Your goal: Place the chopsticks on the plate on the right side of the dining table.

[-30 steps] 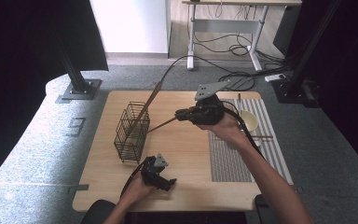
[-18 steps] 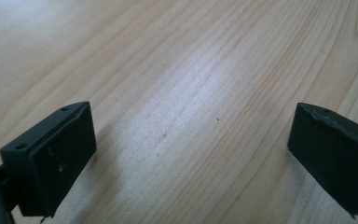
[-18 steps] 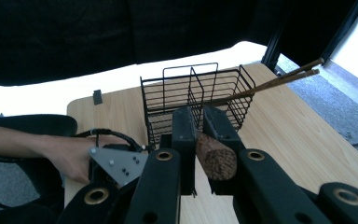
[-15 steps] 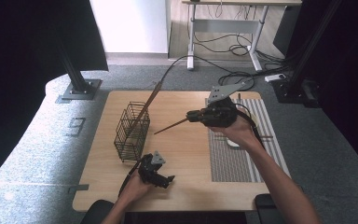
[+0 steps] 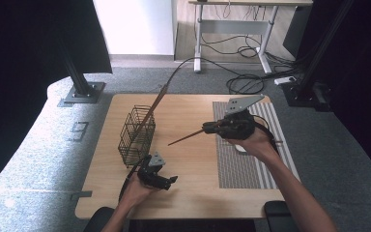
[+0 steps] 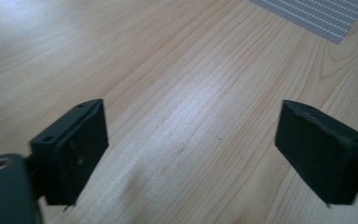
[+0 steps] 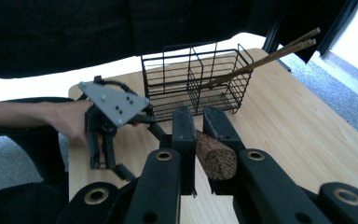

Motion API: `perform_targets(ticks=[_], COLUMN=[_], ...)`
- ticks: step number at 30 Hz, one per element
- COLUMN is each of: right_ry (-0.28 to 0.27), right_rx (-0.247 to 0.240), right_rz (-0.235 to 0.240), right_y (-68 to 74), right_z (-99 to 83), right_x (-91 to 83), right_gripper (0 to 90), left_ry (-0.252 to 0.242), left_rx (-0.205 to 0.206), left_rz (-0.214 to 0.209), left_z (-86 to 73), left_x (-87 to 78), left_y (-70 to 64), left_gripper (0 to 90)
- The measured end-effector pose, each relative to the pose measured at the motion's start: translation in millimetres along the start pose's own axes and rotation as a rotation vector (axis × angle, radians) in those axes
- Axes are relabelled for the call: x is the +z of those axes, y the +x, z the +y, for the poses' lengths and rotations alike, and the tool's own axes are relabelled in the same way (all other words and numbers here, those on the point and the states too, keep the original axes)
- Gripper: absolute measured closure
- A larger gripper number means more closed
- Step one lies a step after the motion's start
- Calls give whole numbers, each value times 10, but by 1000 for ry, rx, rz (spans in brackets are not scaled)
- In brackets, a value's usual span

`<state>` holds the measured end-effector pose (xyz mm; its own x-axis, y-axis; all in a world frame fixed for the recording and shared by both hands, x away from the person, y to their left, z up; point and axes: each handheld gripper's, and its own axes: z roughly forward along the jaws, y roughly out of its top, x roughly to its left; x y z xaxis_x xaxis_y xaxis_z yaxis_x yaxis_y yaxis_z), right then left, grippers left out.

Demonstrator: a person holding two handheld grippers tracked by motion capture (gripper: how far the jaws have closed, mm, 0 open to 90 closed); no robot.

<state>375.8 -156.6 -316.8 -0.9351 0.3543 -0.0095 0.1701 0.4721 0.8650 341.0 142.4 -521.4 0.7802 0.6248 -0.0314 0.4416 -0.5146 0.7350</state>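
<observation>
My right gripper (image 5: pixel 207 128) hovers over the middle of the wooden table (image 5: pixel 193 111), shut on the thick end of a brown stick (image 5: pixel 186 137) whose thin tip points left toward a black wire basket (image 5: pixel 136 135). In the right gripper view the stick's butt end (image 7: pixel 216 161) sits clamped between the jaws of the right gripper (image 7: pixel 196 116), and the basket (image 7: pixel 196 81) stands ahead. Two long sticks (image 7: pixel 261 58) lean out of that basket. My left gripper (image 5: pixel 172 180) rests low near the front edge, open. The left gripper (image 6: pixel 191 140) has only bare wood between its jaws.
A grey striped mat (image 5: pixel 244 166) covers the table's right part, and its corner (image 6: pixel 317 14) is seen in the left gripper view. A small white object (image 5: pixel 239 148) lies on it under the right hand. Black stands and cables sit on the floor beyond the table.
My right gripper has carried the brown stick to the right and slightly nearer, away from the basket. The left gripper has stayed near the front edge.
</observation>
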Motion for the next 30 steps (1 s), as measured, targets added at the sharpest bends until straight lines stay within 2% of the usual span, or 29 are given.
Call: perform_targets(ticks=[4, 16, 24, 30], right_ry=[3, 37, 51, 68], right_rx=[2, -24, -38, -34], right_rz=[10, 36, 78, 107], right_y=[7, 150, 256, 297], right_z=[-102, -334, -381, -421], right_x=[12, 149, 258, 360], right_gripper=[823, 823, 823, 823], left_ry=[-11, -50, -101, -120], left_rx=[9, 42, 49, 66], left_rz=[-7, -7, -12, -20], left_z=[8, 58, 93, 106], left_x=[-37, -61, -104, -118], left_y=[12, -27, -52, -77], left_gripper=[158, 198, 231, 295])
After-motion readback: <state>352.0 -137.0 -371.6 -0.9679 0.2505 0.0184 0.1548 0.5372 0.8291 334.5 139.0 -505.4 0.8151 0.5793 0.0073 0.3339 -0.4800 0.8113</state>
